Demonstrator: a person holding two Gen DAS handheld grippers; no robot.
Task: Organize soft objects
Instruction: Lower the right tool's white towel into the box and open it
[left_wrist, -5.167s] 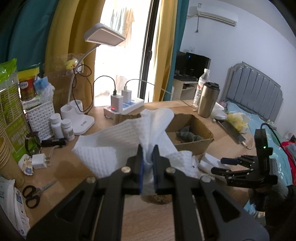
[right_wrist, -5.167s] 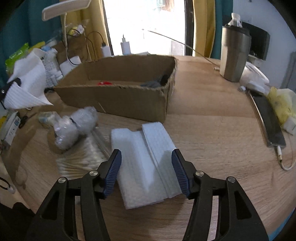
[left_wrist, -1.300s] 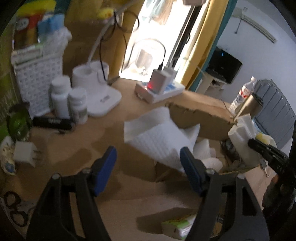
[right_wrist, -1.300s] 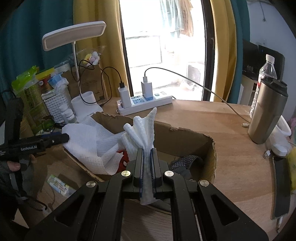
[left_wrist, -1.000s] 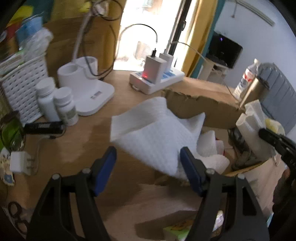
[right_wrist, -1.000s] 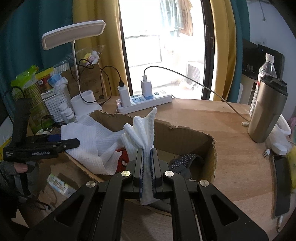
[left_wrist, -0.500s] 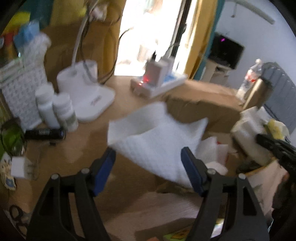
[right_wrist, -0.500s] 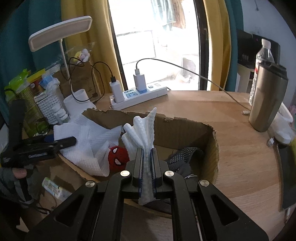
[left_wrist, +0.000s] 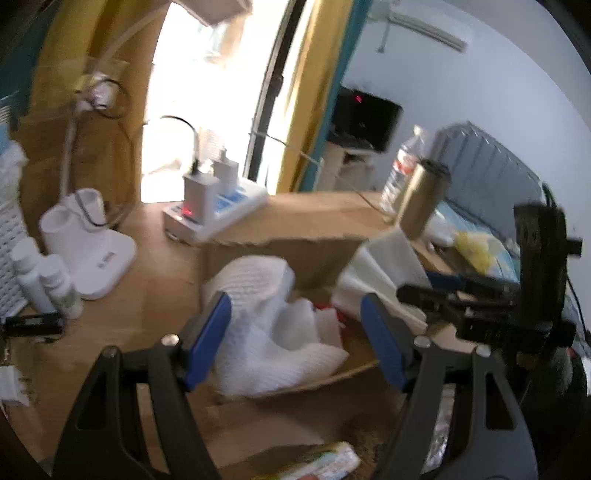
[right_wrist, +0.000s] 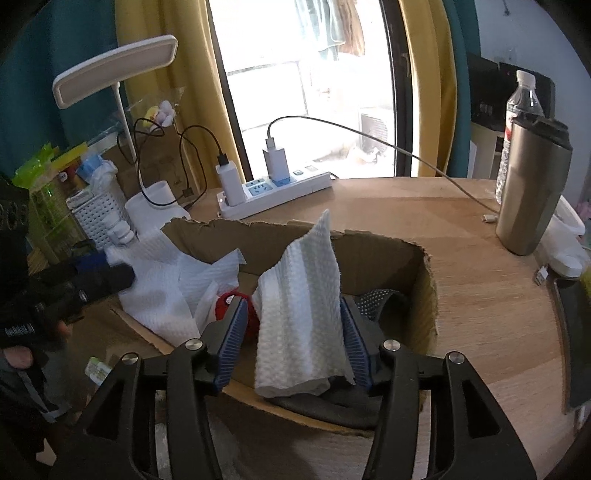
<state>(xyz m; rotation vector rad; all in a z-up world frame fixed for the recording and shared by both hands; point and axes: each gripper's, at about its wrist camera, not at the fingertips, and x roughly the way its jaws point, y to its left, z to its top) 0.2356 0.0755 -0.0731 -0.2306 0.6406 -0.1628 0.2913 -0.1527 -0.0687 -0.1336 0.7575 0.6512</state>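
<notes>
A torn cardboard box (right_wrist: 424, 280) stands on the wooden desk. My right gripper (right_wrist: 293, 339) hangs over its near wall and its jaws are opening. A folded white paper towel (right_wrist: 303, 295) stands between the blue pads, no longer pinched, its bottom resting on a dark cloth (right_wrist: 380, 299) in the box. A crumpled white towel (right_wrist: 166, 280) drapes over the box's left rim beside a red toy (right_wrist: 229, 302). My left gripper (left_wrist: 295, 332) is open just short of that crumpled towel (left_wrist: 258, 295), holding nothing. The box (left_wrist: 295, 254) lies beyond it.
Behind the box lie a power strip (right_wrist: 273, 192) with chargers and cables, and a desk lamp (right_wrist: 114, 70). A white basket (right_wrist: 99, 218) with small bottles is at left. At right stand a steel tumbler (right_wrist: 532, 192) and a phone (right_wrist: 576, 332). A small packet (right_wrist: 98, 367) lies at front left.
My right gripper's jaws went from shut on the folded towel to apart, and the towel spread out and sank into the box. My left gripper, still open, rose and swung toward the box.
</notes>
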